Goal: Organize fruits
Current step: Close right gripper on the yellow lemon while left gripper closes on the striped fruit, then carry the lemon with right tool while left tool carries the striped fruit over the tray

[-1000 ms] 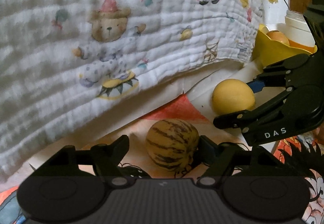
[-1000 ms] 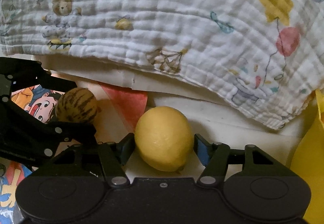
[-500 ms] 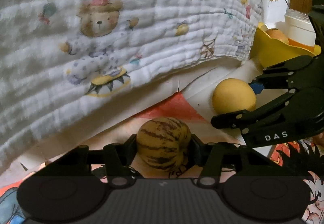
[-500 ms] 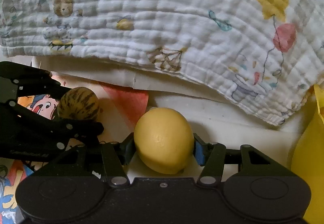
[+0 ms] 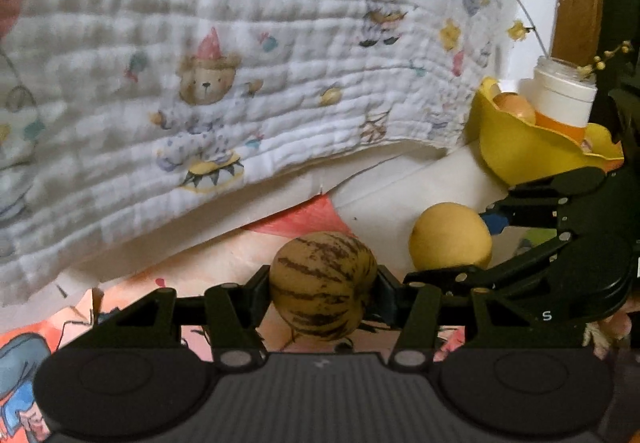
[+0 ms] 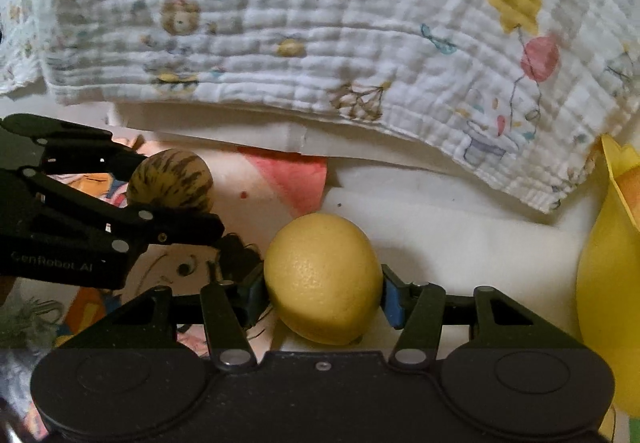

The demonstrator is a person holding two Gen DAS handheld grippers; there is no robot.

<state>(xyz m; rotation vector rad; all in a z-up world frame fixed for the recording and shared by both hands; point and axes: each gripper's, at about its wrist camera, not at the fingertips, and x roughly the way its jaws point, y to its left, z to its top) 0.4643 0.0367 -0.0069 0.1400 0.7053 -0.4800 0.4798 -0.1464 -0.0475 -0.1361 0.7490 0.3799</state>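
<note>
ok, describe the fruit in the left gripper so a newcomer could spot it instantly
Start at the white quilted blanket with teddy-bear prints; below its hem lies a colourful cartoon-print mat. There, the left gripper clamps a small round tan fruit with dark brown stripes. Its neighbour, the plain yellow lemon, has no stripes.

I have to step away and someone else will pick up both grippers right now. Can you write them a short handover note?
Left hand-held gripper: shut on the striped yellow-brown round fruit, low over the cartoon-printed mat.
Right hand-held gripper: shut on the smooth yellow lemon, just above the white surface.
Yellow wavy-rimmed plastic bowl stands at far right and already holds an orange-coloured fruit.
Done: both fruits gripped.
Left: probably carry each to the bowl and release; neither is in it yet.
</note>
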